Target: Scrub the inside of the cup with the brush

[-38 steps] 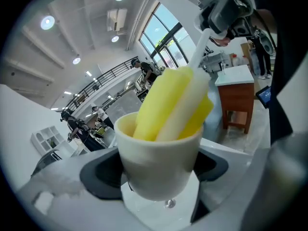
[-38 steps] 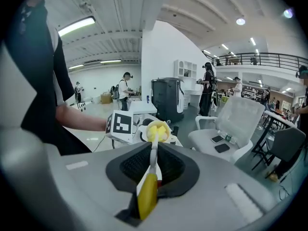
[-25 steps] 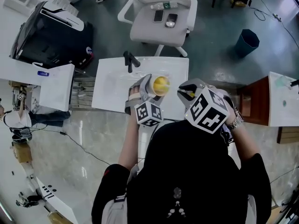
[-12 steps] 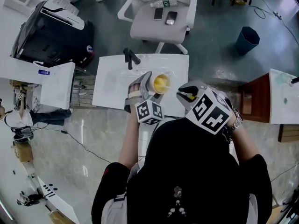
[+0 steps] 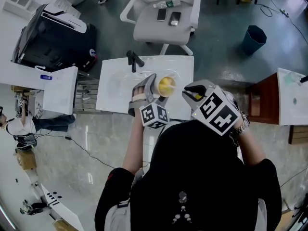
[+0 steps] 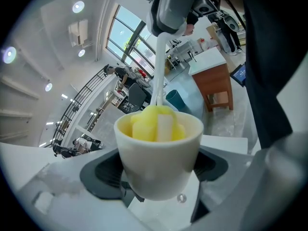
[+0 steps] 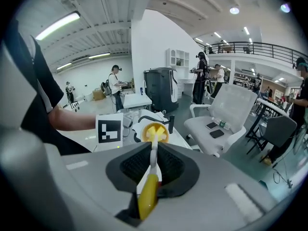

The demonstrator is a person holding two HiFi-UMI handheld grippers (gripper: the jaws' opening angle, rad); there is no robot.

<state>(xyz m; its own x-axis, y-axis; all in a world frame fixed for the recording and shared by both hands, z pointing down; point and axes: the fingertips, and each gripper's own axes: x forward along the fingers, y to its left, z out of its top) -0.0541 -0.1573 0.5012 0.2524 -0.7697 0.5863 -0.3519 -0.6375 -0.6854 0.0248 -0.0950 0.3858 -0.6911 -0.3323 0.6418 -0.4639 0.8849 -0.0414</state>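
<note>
Cup: white cup (image 6: 160, 170) held up over the right end of the worktop (image 5: 115, 88), tipped so its mouth faces the other tongs.
Brush: the yellow sponge head (image 6: 153, 123) is right down inside the cup, and we can see the white stem rising out of it and a yellow handle (image 7: 147, 197) at the back.
Left tongs (image 5: 153, 88): clamped on the cup's wall, one dark pad on either side.
Right tongs (image 7: 153, 170): pinched narrow on the brush stem, handle end poking out behind.
Change: barely any. Against a second ago, cup and both tongs sit almost where they were, and the sponge is still buried in the cup.
Around us: a dark object (image 5: 134, 60) stands at the worktop's far edge, with a white chair (image 5: 163, 25) beyond it.
</note>
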